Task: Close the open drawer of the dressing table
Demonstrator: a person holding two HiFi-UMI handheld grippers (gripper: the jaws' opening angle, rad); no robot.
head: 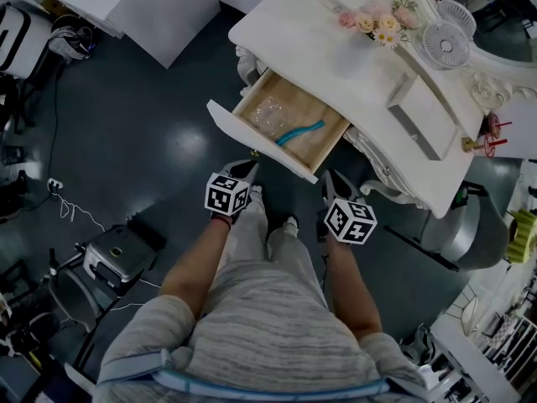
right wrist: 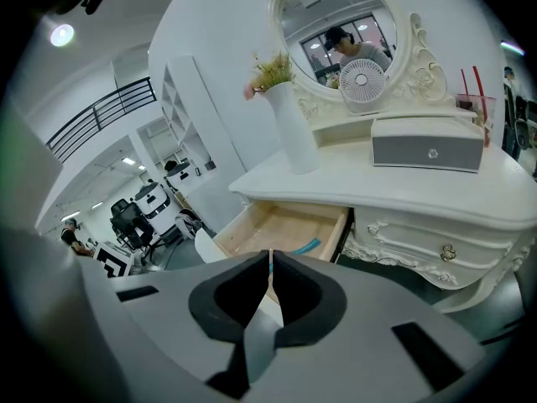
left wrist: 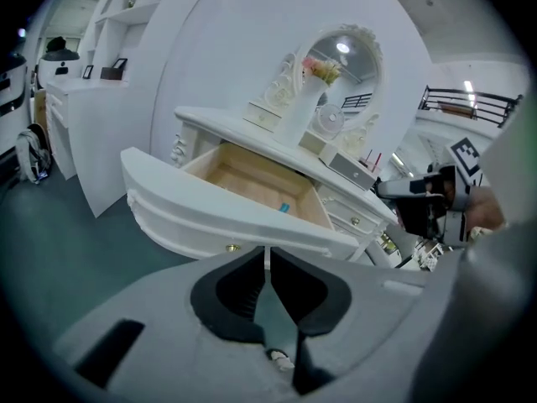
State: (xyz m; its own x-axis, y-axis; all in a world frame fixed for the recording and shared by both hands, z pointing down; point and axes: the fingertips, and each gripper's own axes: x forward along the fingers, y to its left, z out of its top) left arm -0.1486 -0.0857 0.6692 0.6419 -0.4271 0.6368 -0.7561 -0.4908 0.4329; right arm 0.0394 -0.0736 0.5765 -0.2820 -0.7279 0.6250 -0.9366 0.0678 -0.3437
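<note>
The white dressing table [head: 336, 65] has one wooden-lined drawer [head: 327, 145] pulled out toward me, its curved white front [head: 252, 145] nearest. A teal item [head: 299, 132] and clear plastic [head: 270, 113] lie inside. My left gripper [head: 250, 169] is shut and empty, just before the drawer front's near end. In the left gripper view the drawer front [left wrist: 226, 217] and its brass knob [left wrist: 232, 248] sit right past the left gripper [left wrist: 268, 257]. My right gripper [head: 329, 179] is shut and empty, near the drawer's right corner. From the right gripper [right wrist: 270, 259] the drawer [right wrist: 252, 221] is seen from its side.
On the tabletop stand a vase of flowers [head: 373, 22], a small fan [head: 445, 44], a grey-fronted box [head: 419, 116] and an oval mirror [right wrist: 348, 32]. White cabinets [head: 143, 7] stand at the left. A metal case [head: 117, 254] and cables [head: 71, 208] lie on the dark floor.
</note>
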